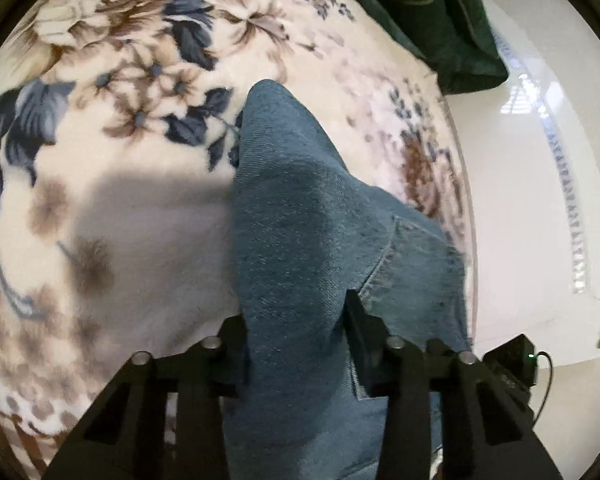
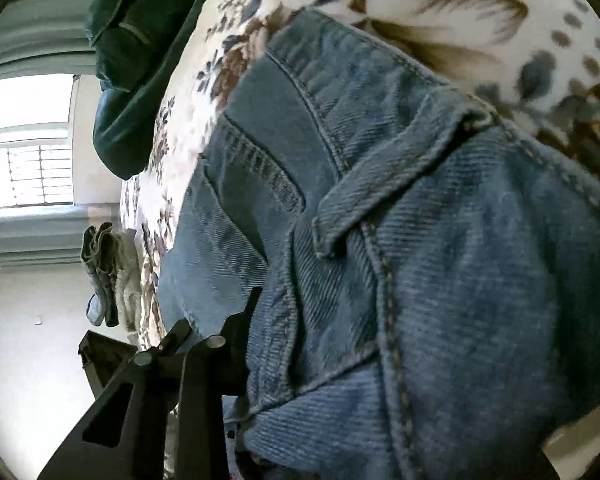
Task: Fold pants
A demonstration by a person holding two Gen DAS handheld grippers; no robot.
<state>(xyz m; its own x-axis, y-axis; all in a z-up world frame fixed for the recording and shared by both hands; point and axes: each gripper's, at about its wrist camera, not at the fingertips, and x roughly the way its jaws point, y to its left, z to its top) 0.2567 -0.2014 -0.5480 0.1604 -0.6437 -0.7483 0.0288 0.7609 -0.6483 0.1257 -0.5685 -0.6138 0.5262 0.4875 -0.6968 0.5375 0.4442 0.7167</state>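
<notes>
No readable text, labels or numbers.

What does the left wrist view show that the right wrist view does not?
Only the left wrist view shows both fingers of the left gripper pinching a plain fold of the jeans. Only the right wrist view shows a belt loop, a window and clothes hanging off the edge. Both show the floral blanket and a dark green cloth.
</notes>
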